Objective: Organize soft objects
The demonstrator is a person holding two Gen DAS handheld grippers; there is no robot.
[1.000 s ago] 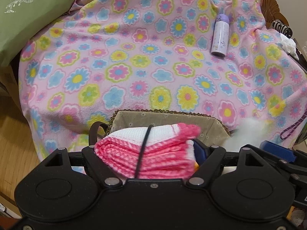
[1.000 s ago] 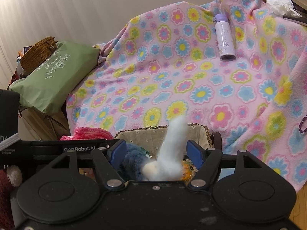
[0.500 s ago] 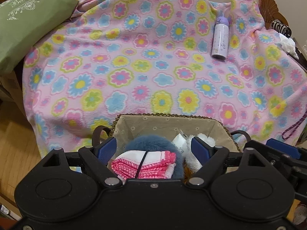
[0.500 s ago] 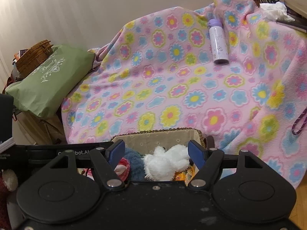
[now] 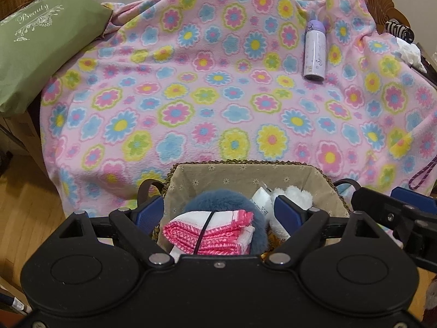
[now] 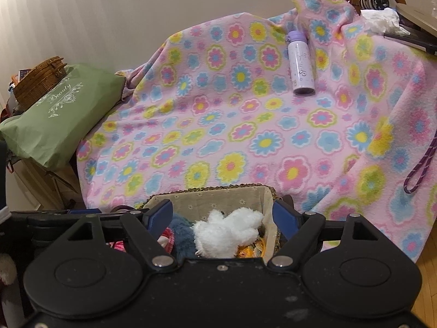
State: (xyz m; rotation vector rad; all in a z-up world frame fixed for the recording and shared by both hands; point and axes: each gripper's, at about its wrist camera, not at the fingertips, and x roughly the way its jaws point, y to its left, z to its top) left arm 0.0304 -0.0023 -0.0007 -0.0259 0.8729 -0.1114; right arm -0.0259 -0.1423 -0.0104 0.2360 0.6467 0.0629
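Observation:
A fabric-lined wicker basket [image 5: 245,175] stands in front of the flowered blanket; it also shows in the right wrist view [image 6: 218,202]. Inside lie a folded pink and white towel [image 5: 210,235], a blue-grey fluffy toy [image 5: 218,199] and a white plush toy [image 5: 295,194], which is clearer in the right wrist view [image 6: 229,232]. My left gripper [image 5: 218,214] is open and empty above the towel. My right gripper [image 6: 222,217] is open and empty above the white plush.
A pink flowered blanket [image 5: 218,95] covers the furniture behind the basket, with a purple bottle [image 5: 314,52] lying on it. A green bag [image 5: 35,43] and a wicker basket [image 6: 38,82] sit at the left. Wood floor [image 5: 27,205] is at the lower left.
Both grippers opened. The left let the pink towel go into the basket, and the right let the white plush go into it. Both grippers have drawn back a little.

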